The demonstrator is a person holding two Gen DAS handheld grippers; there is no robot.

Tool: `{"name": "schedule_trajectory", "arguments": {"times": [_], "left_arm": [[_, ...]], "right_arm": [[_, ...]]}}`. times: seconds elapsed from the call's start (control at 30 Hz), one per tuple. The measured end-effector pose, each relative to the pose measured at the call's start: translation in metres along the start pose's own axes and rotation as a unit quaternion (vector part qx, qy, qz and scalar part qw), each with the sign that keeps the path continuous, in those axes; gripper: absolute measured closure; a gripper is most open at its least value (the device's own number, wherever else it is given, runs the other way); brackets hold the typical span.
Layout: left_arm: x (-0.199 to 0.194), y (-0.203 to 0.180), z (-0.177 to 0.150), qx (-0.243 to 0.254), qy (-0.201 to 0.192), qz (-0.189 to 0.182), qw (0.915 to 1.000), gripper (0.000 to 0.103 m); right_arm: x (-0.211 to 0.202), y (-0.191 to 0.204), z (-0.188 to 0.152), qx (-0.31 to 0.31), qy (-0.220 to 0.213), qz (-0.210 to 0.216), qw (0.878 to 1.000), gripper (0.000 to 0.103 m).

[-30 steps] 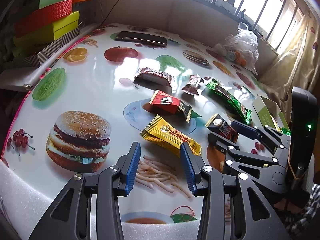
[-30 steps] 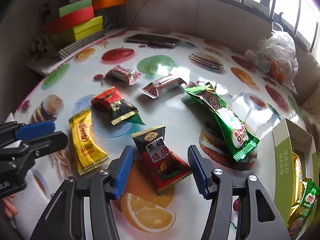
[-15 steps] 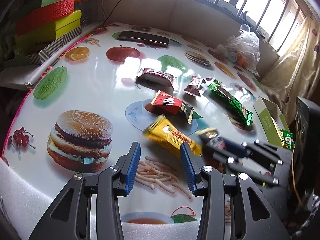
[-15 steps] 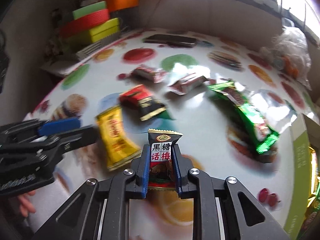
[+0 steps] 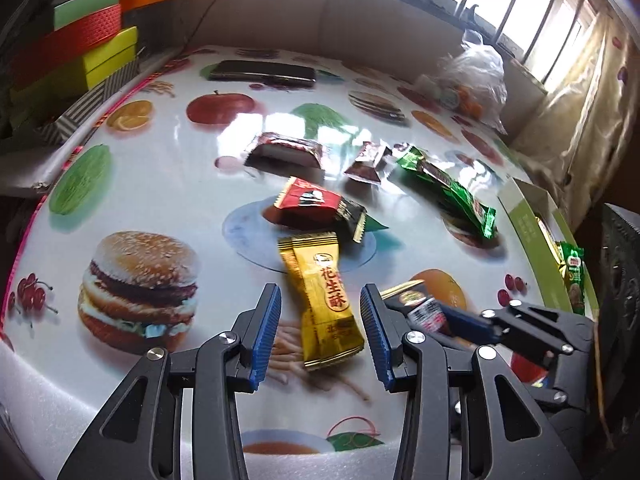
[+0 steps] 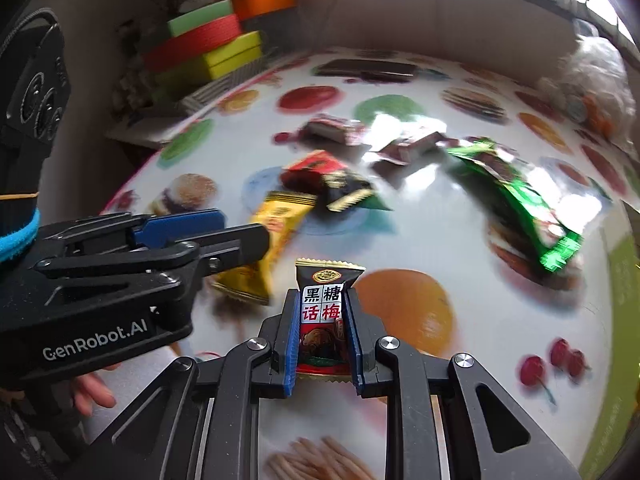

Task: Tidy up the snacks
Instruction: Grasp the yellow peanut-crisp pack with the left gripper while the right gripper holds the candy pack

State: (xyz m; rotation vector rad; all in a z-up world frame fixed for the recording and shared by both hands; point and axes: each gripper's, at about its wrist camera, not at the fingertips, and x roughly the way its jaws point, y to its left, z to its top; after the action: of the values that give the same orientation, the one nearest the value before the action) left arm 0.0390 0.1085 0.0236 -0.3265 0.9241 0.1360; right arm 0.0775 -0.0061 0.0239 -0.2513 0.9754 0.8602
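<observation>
My right gripper [image 6: 322,300] is shut on a dark red plum-candy packet [image 6: 322,320] and holds it above the table; the packet also shows in the left wrist view [image 5: 420,307]. My left gripper [image 5: 319,312] is open, its jaws on either side of a yellow peanut-candy packet [image 5: 325,295] that lies flat on the table. Beyond it lie a red-and-black packet [image 5: 320,206], a dark red wrapped bar [image 5: 286,151], a small brown packet [image 5: 366,165] and a long green packet [image 5: 448,194]. A green open box [image 5: 538,252] at the right edge holds green packets.
The table [image 5: 168,168] has a glossy cloth printed with food pictures. A black phone-like case [image 5: 262,74] lies at the back. Coloured boxes [image 5: 80,52] are stacked at the back left. A plastic bag [image 5: 470,80] sits at the back right.
My right gripper closed on the dark red plum-candy packet and lifted it off the table. My left gripper moved forward so the yellow packet now lies between its open jaws.
</observation>
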Motion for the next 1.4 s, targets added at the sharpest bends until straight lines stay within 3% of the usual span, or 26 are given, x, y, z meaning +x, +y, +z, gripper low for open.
{"name": "schedule_trajectory", "arguments": {"times": [0.37,0.83,0.97,1.4], "left_arm": [[0.021,-0.013,0.001,0.030,0.012,0.037,0.9988,0.060],[0.023,-0.013,0.001,0.035,0.007,0.061,0.9975,0.061],[0.022,-0.014,0.000,0.037,0.005,0.069,0.9969,0.075],[0.016,-0.016,-0.002,0.047,-0.001,0.069,0.9965,0.078]], "right_arm": [[-0.029,-0.038,-0.010,0.077,-0.036,-0.046,0.995,0.083],[-0.032,-0.043,-0.013,0.092,-0.045,-0.056,0.993,0.083],[-0.032,-0.044,-0.013,0.094,-0.044,-0.057,0.993,0.083],[-0.033,-0.042,-0.016,0.098,-0.044,-0.062,0.992,0.083]]}}
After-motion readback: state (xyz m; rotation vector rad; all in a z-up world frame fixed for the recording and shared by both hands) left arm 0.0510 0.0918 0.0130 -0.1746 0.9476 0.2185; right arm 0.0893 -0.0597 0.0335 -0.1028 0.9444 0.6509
